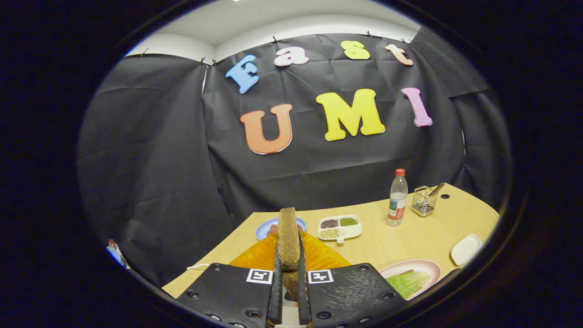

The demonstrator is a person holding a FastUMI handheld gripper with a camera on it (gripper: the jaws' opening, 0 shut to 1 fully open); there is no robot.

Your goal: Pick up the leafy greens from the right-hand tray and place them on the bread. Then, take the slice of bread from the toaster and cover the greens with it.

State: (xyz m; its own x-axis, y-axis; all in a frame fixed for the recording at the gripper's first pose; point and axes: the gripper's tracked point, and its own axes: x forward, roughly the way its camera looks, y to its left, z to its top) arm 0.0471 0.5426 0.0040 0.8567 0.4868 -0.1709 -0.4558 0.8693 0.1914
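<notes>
Pale wooden table [401,241], black cloth behind it, and you're up above the surface looking down its length. Your gripper [288,291] is closed narrow on the slice of bread [288,237], both fingers pressing its flat sides so it stands upright on edge between them. Beneath it sits the orange toaster [319,257], so by my reading you're in the second half of the job: the slice is held above the toaster.

Off to the right of the fingers lies a pink plate [426,266] with leafy greens [407,282] on it. Whether bread lies under those greens, I can't tell from here. Beyond the toaster there's a blue plate [266,227], then a divided dish [340,227] of grains, a water bottle [397,198] and a wire basket [423,201] further back, with a small white dish [465,249] near the far right.

Next, you'll want to swing right toward the greens, tip the slice flat, and lower it squarely before letting go.
</notes>
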